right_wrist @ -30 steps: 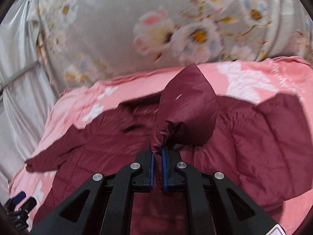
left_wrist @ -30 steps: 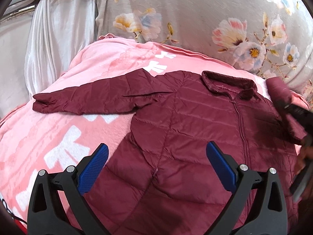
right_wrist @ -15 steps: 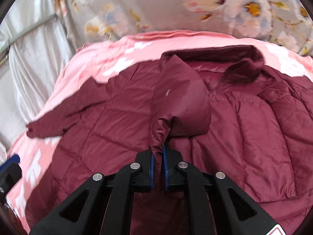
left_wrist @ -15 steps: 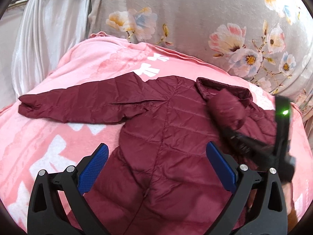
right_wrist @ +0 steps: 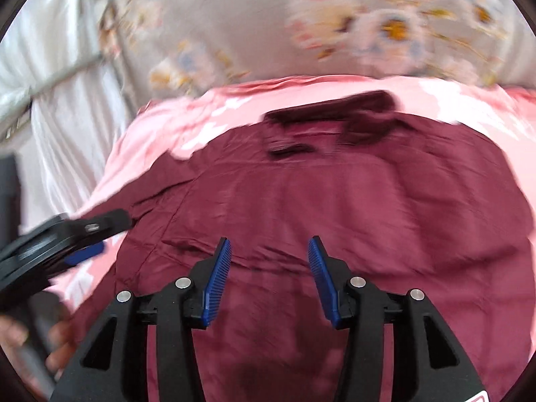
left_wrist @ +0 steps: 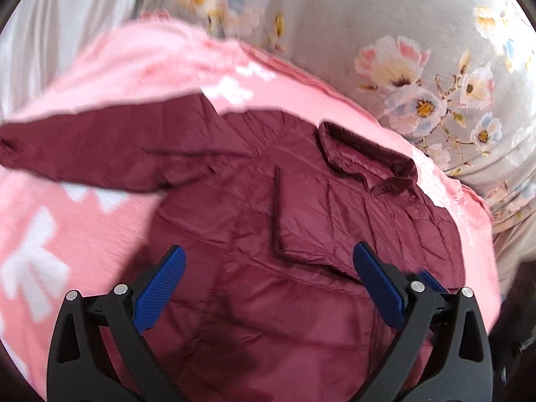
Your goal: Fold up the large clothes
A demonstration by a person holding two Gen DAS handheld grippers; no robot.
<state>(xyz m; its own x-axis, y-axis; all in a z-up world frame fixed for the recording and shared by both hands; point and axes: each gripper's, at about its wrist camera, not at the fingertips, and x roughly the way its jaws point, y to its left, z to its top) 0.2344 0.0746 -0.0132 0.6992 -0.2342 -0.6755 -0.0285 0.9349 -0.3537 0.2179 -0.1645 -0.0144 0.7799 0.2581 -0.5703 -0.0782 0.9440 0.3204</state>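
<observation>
Blue-padded and black-framed, the right gripper [right_wrist: 269, 273] hovers over the maroon quilted puffer jacket [left_wrist: 234, 268] with nothing between its pads, its jaws having just been opening, while the left gripper [left_wrist: 269, 288] hangs above the same jacket spread wide and empty. The jacket lies flat on a pink fleece blanket with white marks [left_wrist: 134, 67], long axis running from the hem near the grippers up to the collar by the grey floral cloth [left_wrist: 335, 10]. One sleeve lies folded across its chest; the other stretches out sideways over the blanket.

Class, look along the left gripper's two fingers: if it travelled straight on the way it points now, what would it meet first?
Most likely the maroon jacket: the left gripper, jaws open and empty, points down at its quilted front, near the folded-over sleeve. Exact depth is unclear.
</observation>
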